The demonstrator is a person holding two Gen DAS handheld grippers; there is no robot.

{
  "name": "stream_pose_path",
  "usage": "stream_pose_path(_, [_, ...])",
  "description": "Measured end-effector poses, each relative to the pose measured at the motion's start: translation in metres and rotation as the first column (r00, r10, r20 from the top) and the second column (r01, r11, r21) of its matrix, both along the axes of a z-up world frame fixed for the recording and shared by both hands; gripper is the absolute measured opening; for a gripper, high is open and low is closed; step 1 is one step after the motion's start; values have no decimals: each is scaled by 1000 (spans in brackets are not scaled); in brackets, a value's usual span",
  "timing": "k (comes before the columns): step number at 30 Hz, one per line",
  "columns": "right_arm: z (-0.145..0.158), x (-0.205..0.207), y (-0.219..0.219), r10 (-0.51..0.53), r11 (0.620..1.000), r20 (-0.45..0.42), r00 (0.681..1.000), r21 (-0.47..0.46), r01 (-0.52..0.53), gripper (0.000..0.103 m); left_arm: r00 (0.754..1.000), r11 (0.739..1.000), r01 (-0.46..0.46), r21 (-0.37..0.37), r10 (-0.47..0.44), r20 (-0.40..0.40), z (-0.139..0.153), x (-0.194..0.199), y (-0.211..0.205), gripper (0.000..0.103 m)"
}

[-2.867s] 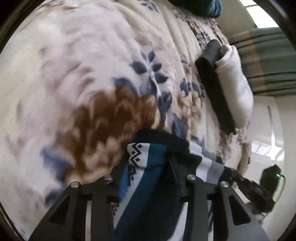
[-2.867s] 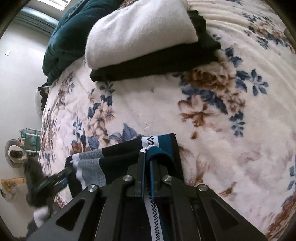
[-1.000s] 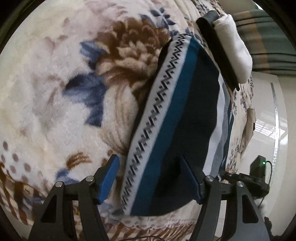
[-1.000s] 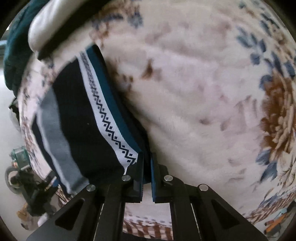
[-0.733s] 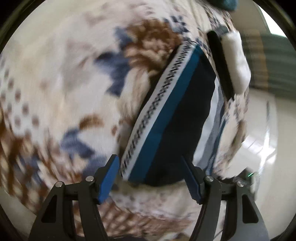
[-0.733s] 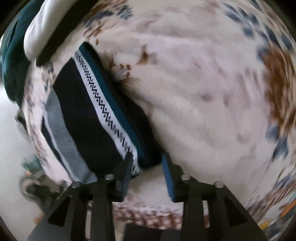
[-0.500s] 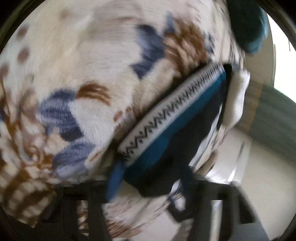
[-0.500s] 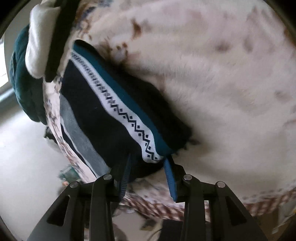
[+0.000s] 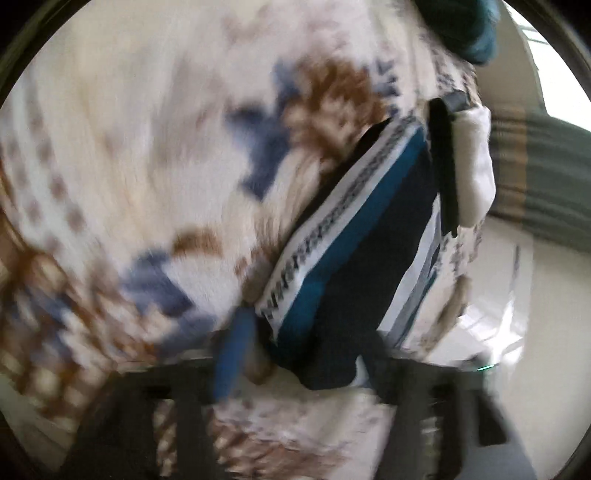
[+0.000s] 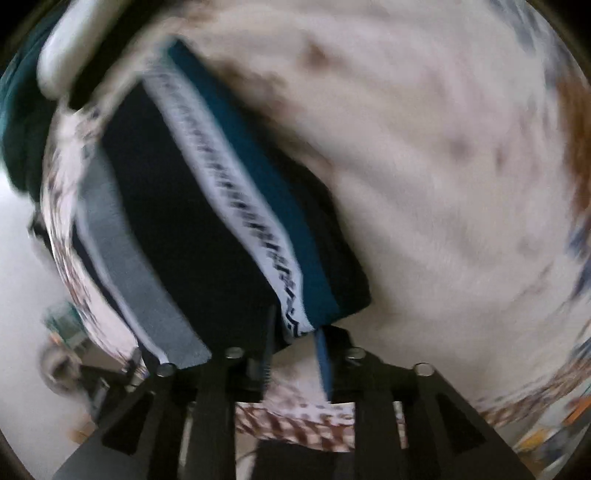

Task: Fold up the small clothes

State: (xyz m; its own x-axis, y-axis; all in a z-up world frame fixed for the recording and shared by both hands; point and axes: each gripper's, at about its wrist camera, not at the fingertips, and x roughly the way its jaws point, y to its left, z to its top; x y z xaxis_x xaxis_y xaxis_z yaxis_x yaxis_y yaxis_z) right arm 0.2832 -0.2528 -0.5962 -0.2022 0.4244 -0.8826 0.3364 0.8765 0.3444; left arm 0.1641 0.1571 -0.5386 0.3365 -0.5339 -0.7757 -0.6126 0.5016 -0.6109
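A folded garment (image 9: pixel 369 258), navy with a teal stripe, a white zigzag band and grey stripes, lies flat on the floral fleece blanket (image 9: pixel 147 129). My left gripper (image 9: pixel 303 350) straddles its near end. The jaws stand wide and are opening, and the blue pad (image 9: pixel 232 354) sits just off the cloth's edge. In the right wrist view the same garment (image 10: pixel 184 221) runs up to the left. My right gripper (image 10: pixel 295 343) is at its near corner with its jaws closing. The white band's tip lies between the pads (image 10: pixel 322 362), and no pinch shows. Both views are blurred.
A stack of folded clothes, a white piece (image 9: pixel 476 162) on a black piece (image 9: pixel 443 147), lies just beyond the garment's far end and shows too in the right wrist view (image 10: pixel 70 48). A teal bundle (image 9: pixel 465 26) sits behind it. The bed's edge and floor (image 9: pixel 517 295) are close.
The right gripper, shut on the garment's corner a second ago, has let go and spread its jaws. The left jaws narrowed on the garment's end, then spread again. Both cameras swung.
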Motion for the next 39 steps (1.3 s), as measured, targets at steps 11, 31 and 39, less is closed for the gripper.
stream_pose_path(11, [98,133,253,674,713,387,629,-117,-692,47,999,962,30,271,-38,25,0,34,25,69])
stream_pose_path(31, [-48,227,293,397,877,-87,914,329,-350,13,993,982,98,161,-107,50,-11,44,13,69])
stream_pose_path(39, [69,237,142,319,933,261,911,81,-350,66,970,974,183,135,-201,136,-10,118,5,69])
